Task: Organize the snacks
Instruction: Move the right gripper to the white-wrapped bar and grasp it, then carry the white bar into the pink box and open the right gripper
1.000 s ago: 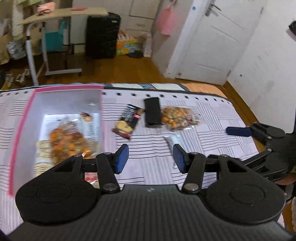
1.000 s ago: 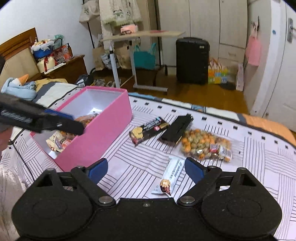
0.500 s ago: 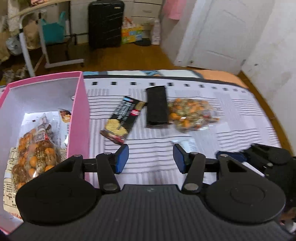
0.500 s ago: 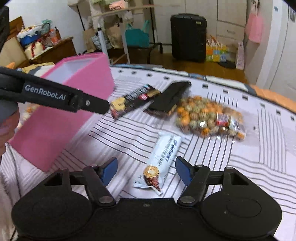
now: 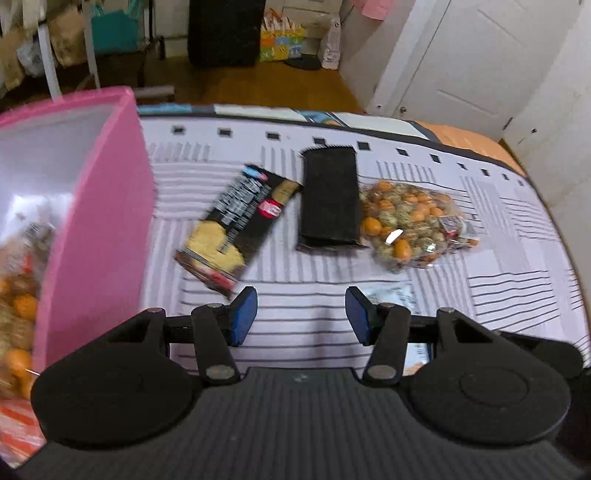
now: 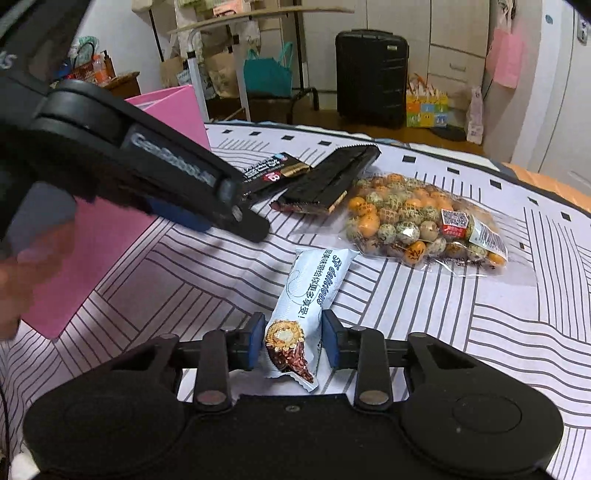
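A pink box (image 5: 99,221) holding snack bags stands at the left of the bed; it also shows in the right wrist view (image 6: 110,240). On the striped sheet lie a black-and-yellow cracker pack (image 5: 236,225), a black packet (image 5: 330,201), a clear bag of round orange and green snacks (image 5: 410,225) and a pale blue roll-cake wrapper (image 6: 314,291). My left gripper (image 5: 301,319) is open and empty, low over the sheet just short of the cracker pack. My right gripper (image 6: 293,345) has its jaws closing around the near end of the blue wrapper, pads close to its sides.
The left gripper's body (image 6: 147,173) crosses the right wrist view above the sheet. Beyond the bed are a wooden floor, a black suitcase (image 6: 371,77), a rolling side table (image 6: 236,22) and a white door (image 5: 461,59).
My left gripper moved forward and down toward the cracker pack. My right gripper advanced over the blue wrapper and its jaws narrowed around the wrapper's near end.
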The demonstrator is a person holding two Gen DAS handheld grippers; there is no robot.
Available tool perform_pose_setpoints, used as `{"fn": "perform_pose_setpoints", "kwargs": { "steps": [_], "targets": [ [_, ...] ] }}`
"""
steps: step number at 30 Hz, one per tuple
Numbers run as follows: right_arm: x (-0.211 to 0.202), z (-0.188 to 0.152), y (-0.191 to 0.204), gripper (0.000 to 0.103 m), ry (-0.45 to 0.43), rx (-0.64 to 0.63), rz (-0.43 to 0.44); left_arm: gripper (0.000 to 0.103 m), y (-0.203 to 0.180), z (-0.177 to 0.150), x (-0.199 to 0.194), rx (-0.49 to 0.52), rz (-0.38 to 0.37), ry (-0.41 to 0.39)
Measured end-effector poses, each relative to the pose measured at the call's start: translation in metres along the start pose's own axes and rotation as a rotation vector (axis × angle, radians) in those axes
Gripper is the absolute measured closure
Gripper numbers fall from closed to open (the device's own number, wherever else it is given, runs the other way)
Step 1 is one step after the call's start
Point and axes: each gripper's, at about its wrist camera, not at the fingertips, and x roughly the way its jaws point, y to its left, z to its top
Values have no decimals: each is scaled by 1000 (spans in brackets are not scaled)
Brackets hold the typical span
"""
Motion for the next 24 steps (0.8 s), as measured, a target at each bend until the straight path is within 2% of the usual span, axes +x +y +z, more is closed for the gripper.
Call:
{"fn": "perform_pose_setpoints", "kwargs": {
  "steps": [7,9,12,13,17,21,24],
  "targets": [
    [-1,-5,7,70,-30,17,1,52,-1,-17,19,-125,-183,115],
    [-2,-5,9,70,-28,24,-8,54,-5,-22,23,-141,-210,132],
    [-10,-3,13,71,-28,42,2,71,-11,-25,20,-156,-237,143],
    [-15,-1,16,71,-33,39,0,77,-13,-24,16,-151,-246,149],
    [-43,11,30,71,-49,57,16,77,-18,-20,-11,-127,-241,140],
    [-77,23,52,70,-76,19,23,77,-16,-16,-50,-121,-254,123],
    [-98,34,67,70,-97,-8,41,77,-15,-15,-85,-106,-254,83]
  ]
}}
